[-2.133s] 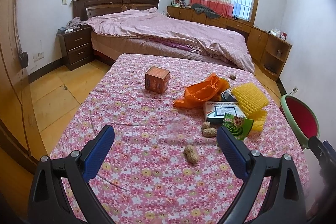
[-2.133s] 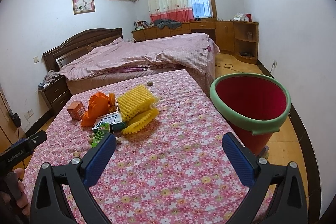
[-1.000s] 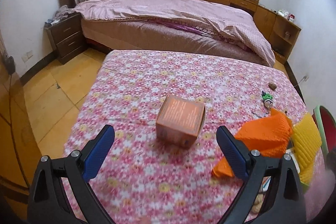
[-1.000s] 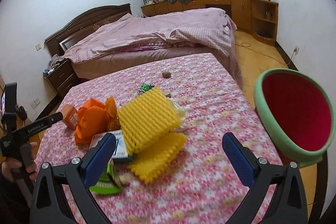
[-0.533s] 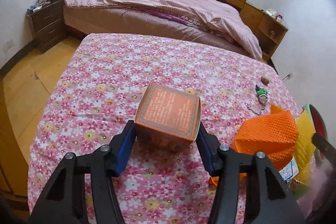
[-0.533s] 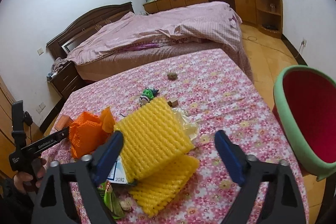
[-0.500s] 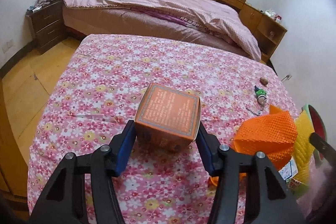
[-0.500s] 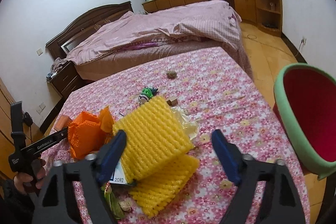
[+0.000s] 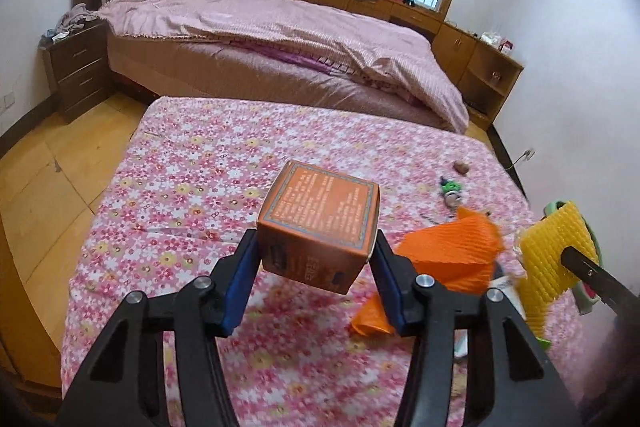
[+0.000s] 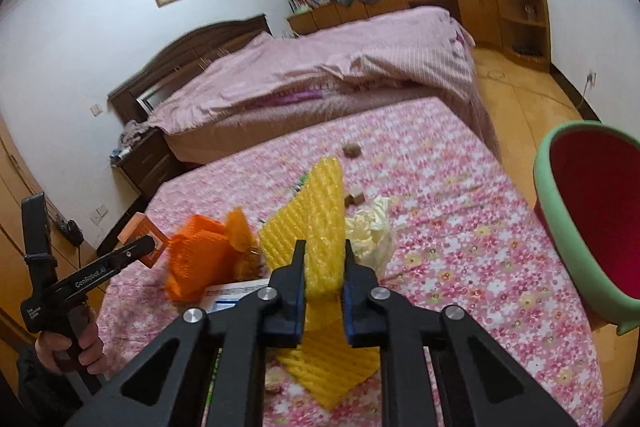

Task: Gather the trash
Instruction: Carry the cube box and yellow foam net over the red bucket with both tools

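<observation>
While clamped in separate grippers: orange box (image 9: 318, 223), yellow foam net (image 10: 316, 227).

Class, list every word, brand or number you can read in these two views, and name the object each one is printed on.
"GenRobot.AI": white lettering on the arm of the left gripper, seen in the right wrist view.
Orange box: printed text on top and front, too blurred to read.
White and blue card under the yellow foam net: print too small to read.

The tabletop (image 9: 192, 163) before me, under floral cloth, bears orange netting (image 9: 448, 251), a flat printed box (image 10: 232, 293), crumpled plastic (image 10: 372, 227) and a small nut (image 9: 461, 167).
</observation>
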Demonstrator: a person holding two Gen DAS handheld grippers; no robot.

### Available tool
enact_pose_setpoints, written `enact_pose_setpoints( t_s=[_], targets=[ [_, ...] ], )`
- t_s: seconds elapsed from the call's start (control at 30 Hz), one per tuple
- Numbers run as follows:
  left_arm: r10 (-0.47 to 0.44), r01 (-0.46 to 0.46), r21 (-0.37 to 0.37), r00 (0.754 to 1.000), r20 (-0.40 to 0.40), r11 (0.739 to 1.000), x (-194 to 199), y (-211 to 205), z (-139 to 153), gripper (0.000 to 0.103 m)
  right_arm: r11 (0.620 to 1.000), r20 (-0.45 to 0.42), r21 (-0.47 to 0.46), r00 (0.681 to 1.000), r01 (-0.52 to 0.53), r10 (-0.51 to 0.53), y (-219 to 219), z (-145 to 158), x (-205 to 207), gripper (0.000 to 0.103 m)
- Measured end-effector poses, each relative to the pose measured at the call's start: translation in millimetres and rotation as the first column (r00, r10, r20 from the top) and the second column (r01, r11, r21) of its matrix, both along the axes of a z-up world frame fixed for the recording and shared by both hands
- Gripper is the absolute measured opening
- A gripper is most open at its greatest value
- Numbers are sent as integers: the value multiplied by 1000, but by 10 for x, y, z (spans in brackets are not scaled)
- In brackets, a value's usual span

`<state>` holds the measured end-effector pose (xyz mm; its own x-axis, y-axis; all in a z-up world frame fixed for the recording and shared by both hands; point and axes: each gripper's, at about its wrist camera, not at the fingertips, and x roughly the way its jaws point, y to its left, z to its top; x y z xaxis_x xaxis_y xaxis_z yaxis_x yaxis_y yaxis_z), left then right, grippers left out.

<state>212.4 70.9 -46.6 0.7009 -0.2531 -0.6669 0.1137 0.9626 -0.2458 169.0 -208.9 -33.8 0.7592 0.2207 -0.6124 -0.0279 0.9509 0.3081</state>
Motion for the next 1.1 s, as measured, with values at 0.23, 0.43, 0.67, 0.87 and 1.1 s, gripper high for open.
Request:
enact_pose_setpoints(
  t_s=[0.23,0.43,0.67,0.87,1.1],
  targets=[
    [7,-6,-27,999,44,1000,-334,-71,278,55,1000,63,27,998,-12,10,1,234,-246,16],
    [-11,14,-46,997,71,999,-606,-242,454,55,999,105,33,994,-20,16,-60,386,-485,15],
    [-46,52,-65,995,87,997,-850,-514,644,55,999,146,47,989,13,-20,-217,564,-798,15],
    [-67,74,-79,994,90,994,-1034,-744,748,55,998,161,51,986,41,-49,-417,657,-984,15],
    [-127,134,-54,986,107,990,-1190,-1096,903,55,995,171,38,980,94,-99,-721,764,-1156,15]
  ],
)
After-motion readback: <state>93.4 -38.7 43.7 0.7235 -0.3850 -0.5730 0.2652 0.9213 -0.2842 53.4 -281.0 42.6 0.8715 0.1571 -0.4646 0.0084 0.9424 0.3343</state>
